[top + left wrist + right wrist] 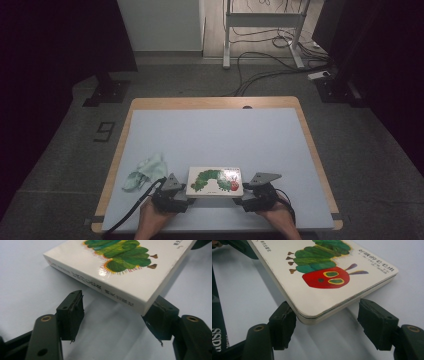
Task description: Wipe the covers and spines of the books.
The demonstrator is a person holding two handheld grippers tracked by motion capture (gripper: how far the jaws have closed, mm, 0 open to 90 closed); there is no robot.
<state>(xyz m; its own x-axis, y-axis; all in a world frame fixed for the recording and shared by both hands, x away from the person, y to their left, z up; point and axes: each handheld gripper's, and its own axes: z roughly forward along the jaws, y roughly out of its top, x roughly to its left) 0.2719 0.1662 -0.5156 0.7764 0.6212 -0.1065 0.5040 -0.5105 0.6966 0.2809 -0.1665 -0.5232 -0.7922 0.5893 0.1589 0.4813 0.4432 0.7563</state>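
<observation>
At the near edge of the table, the person's two hands bring a gripper to each near corner of the picture book, which lies flat with its caterpillar cover up, near the middle of the near side. The left gripper has its jaws apart: in the left gripper view one pad touches or sits under the spine corner of the book, while the other pad stands free of it. The right gripper is likewise spread, straddling the rounded corner of the book in the right gripper view, one pad against the edge and the other off it. The likely trouble is that neither pair presses from both sides, so closing or lifting now could shove the book away or twist it rather than grip it. A corner hold on a glossy, stiff cover may also slip. Farther left, the crumpled pale green cloth lies apart from the book, though a sideways skid could carry the book toward it.
</observation>
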